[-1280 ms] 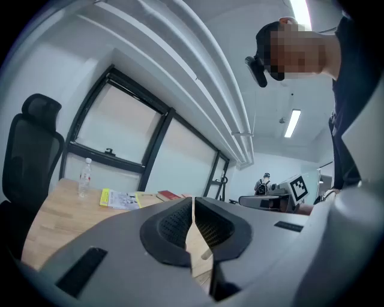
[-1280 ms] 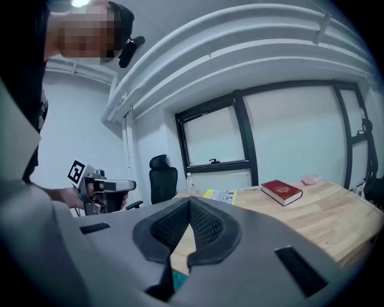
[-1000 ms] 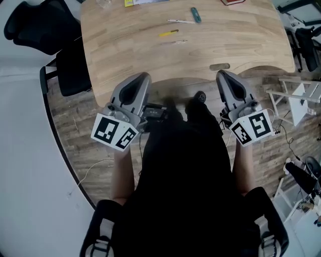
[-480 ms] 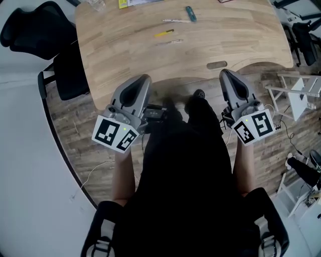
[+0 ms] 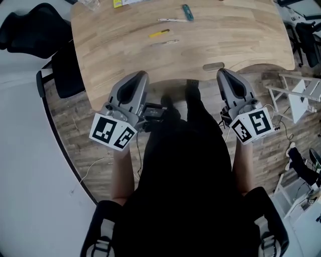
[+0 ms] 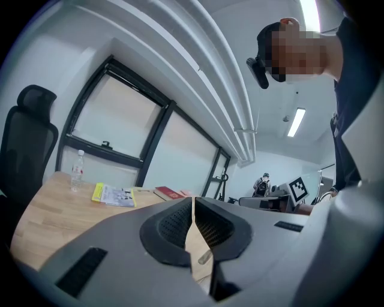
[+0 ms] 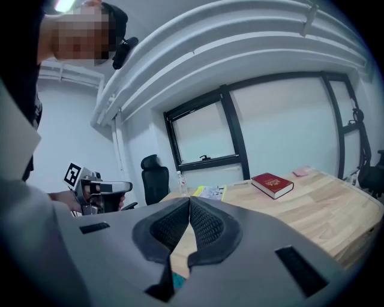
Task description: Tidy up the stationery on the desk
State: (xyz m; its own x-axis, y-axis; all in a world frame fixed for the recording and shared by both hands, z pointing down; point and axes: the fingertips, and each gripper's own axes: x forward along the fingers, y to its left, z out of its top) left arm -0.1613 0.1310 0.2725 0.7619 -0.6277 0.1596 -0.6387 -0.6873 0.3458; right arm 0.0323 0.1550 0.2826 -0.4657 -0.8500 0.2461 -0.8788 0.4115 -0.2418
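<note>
At the near edge of the wooden surface (image 5: pixel 110 55), the left hand-held gripper (image 5: pixel 141 75) and the right hand-held gripper (image 5: pixel 222 73) hover side by side. Each is clenched, jaws pressed together on nothing, apparently poised for the tidying to begin. Ahead at twelve o'clock, well apart from both, the stationery lies loose: a yellow pen (image 5: pixel 158 33) and a silvery pen (image 5: pixel 169 42) nearest, a white pen (image 5: pixel 173 20) and a teal pen-like item (image 5: pixel 187 12) beyond. Farther back, a red book (image 7: pixel 272 184) sits toward one o'clock, a yellow booklet (image 6: pixel 113 195) and a water bottle (image 6: pixel 76 170) toward eleven. Both tools point nearly level across the wood, likely because the person has yet to lean in and choose a first item.
</note>
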